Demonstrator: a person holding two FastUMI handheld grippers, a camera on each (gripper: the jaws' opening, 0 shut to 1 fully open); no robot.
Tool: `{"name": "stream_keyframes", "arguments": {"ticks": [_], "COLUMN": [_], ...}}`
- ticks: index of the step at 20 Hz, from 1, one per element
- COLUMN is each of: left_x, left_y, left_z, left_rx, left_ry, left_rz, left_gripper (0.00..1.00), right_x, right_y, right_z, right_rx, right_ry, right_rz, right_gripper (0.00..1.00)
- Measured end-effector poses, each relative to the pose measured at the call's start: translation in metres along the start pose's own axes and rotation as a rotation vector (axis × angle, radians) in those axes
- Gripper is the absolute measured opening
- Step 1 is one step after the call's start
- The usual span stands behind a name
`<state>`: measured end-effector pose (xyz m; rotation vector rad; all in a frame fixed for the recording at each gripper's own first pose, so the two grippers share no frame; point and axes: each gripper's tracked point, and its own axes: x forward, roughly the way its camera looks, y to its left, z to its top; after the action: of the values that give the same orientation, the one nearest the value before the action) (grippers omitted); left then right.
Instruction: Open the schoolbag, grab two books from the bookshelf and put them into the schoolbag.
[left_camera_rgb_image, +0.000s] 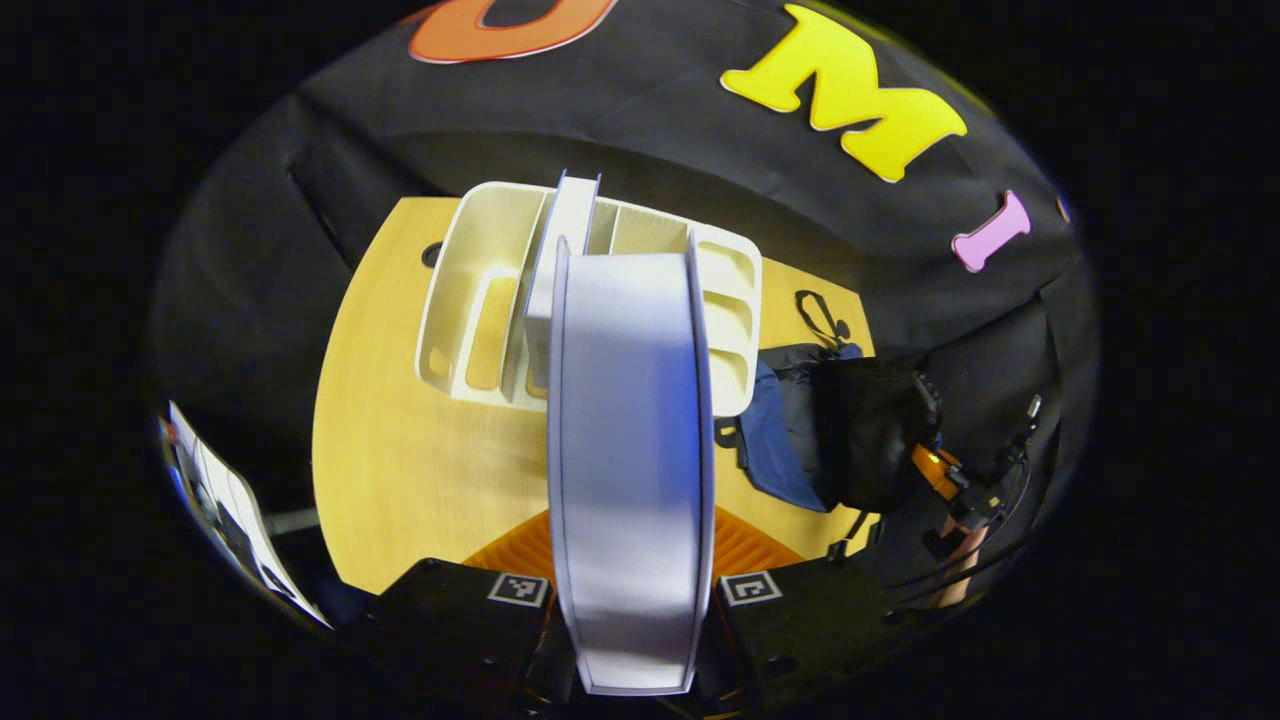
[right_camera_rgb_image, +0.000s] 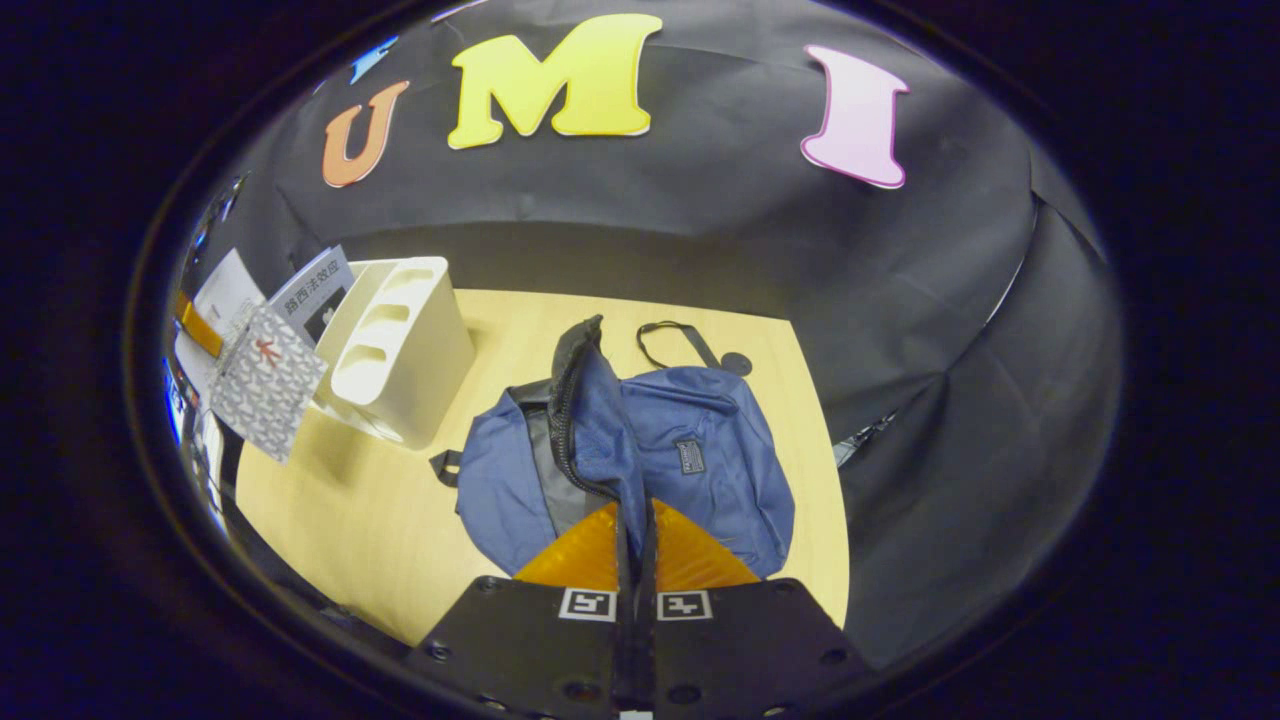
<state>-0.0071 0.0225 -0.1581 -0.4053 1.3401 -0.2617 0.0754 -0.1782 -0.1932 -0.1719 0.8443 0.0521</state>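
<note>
The left gripper (left_camera_rgb_image: 632, 600) has its fingers clamped on a book (left_camera_rgb_image: 630, 440) lifted clear of the bookshelf (left_camera_rgb_image: 480, 300), while the right gripper (right_camera_rgb_image: 635, 560), fingers pinched on the schoolbag (right_camera_rgb_image: 700, 460) flap at the worktop's (right_camera_rgb_image: 350, 520) right edge, holds it open; next, I judge, the book must be carried across and lowered into that opening.

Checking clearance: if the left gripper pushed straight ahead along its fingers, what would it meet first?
Probably the white plastic bookshelf. The left gripper is shut on a thick white-edged book whose far end points at the shelf's slots; the book would likely touch first, though depth is unclear.
</note>
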Motion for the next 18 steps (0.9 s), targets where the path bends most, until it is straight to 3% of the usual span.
{"name": "stream_keyframes", "arguments": {"ticks": [3, 7, 9, 10, 12, 18], "left_x": [-0.005, 0.015, 0.03, 0.036, 0.051, 0.121], "left_y": [-0.019, -0.059, -0.087, -0.104, -0.135, -0.187], "left_z": [-0.038, -0.074, -0.082, -0.087, -0.096, -0.09], "left_rx": [-0.078, -0.102, -0.132, -0.151, -0.181, -0.252], "left_ry": [-0.001, -0.006, -0.02, -0.021, -0.025, -0.106], "left_rz": [-0.11, -0.249, -0.322, -0.368, -0.444, -0.499], "left_gripper": [0.48, 0.44, 0.53, 0.48, 0.48, 0.48], "right_x": [-0.001, -0.004, -0.003, -0.003, -0.004, -0.008], "right_y": [0.0, 0.003, 0.003, 0.002, 0.0, -0.01], "right_z": [0.0, 0.001, 0.001, 0.002, 0.004, 0.006], "right_rx": [-0.013, -0.023, -0.025, -0.024, -0.028, -0.005], "right_ry": [0.005, 0.008, 0.013, 0.017, 0.016, 0.019], "right_rz": [-0.006, -0.01, -0.013, -0.014, -0.022, -0.039], "right_gripper": [0.0, 0.0, 0.0, 0.0, 0.0, 0.0]}}
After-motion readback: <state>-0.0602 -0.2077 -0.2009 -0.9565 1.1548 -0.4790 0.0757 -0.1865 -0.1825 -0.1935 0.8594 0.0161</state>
